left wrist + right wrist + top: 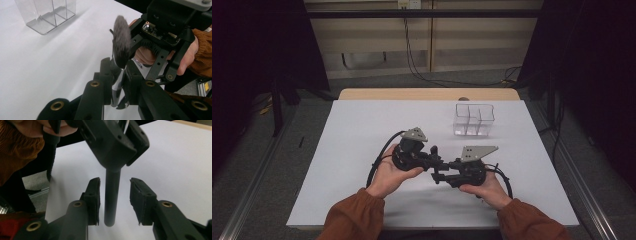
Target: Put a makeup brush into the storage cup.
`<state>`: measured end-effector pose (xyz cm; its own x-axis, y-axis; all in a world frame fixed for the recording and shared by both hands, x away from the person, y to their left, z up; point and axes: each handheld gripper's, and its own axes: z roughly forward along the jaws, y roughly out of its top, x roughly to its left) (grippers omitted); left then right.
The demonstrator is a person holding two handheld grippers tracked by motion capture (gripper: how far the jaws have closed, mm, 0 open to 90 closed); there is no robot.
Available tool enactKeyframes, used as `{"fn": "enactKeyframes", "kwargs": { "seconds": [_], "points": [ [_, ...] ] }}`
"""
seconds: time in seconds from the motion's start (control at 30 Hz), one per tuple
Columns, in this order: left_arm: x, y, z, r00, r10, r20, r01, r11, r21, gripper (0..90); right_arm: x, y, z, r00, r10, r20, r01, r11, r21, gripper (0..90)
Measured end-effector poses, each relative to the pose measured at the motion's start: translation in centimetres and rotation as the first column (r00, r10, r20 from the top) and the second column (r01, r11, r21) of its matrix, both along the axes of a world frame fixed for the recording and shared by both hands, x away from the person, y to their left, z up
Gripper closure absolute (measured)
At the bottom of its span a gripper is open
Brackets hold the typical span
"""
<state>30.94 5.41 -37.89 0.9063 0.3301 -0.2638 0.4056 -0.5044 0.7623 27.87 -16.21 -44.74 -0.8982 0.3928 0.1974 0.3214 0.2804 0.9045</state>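
One brush (120, 45) spans the gap between our two tools above the near middle of the counter (362, 125), its long axis running from the left tool (432, 161) toward the right tool (113, 202). We have the left tool clenched on the ferrule; the handle end hangs between the right tool's parted pads, not yet pinched.

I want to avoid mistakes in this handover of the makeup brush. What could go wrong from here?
1. The right gripper has its pads beside the brush handle but not pressing on it; if the left gripper lets go early, the makeup brush may fall onto the table.
2. A grip near the handle's end may let the brush tilt, making the clear organizer harder to hit.
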Motion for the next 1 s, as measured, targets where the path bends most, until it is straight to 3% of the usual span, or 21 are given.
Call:
{"fn": "enactKeyframes", "kwargs": {
  "seconds": [0.27, 1.0],
  "points": [
    [0.09, -0.2, -0.18, 1.0, 0.008, -0.004, -0.008, 0.9999, -0.012, 79.5, -0.13, -0.09, 0.15, 1.0, -0.001, 0.007, 0.0, 0.9999, 0.015, 78.5],
    [0.15, -0.08, -0.63, 0.9999, 0.011, -0.002, -0.011, 0.9992, -0.039, 78.6, -0.24, -0.28, 0.24, 0.9996, -0.015, 0.024, 0.015, 0.9999, 0.002, 79.5]
  ]
}}
